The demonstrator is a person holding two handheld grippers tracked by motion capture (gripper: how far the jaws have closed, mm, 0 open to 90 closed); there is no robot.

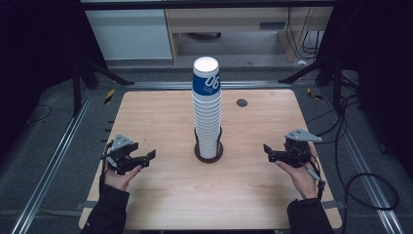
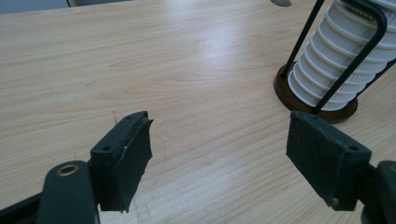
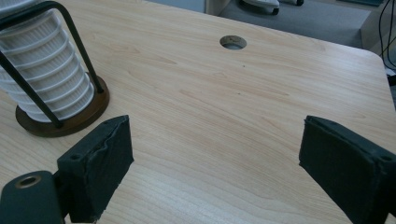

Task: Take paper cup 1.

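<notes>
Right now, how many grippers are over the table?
2. The left gripper is left of the cup stack, the right gripper right of it; both have open fingers holding nothing.

Cup stack (image 2: 343,60) top cut off in both gripper views.

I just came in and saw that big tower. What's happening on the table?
A person sits at a wooden table with a grabbing tool in each hand. In the middle stands a tall stack of paper cups, white with a blue one on top, held in a round holder with black wire posts. The left tool and right tool wait on either side, both open and holding nothing, pointing toward the stack.
</notes>
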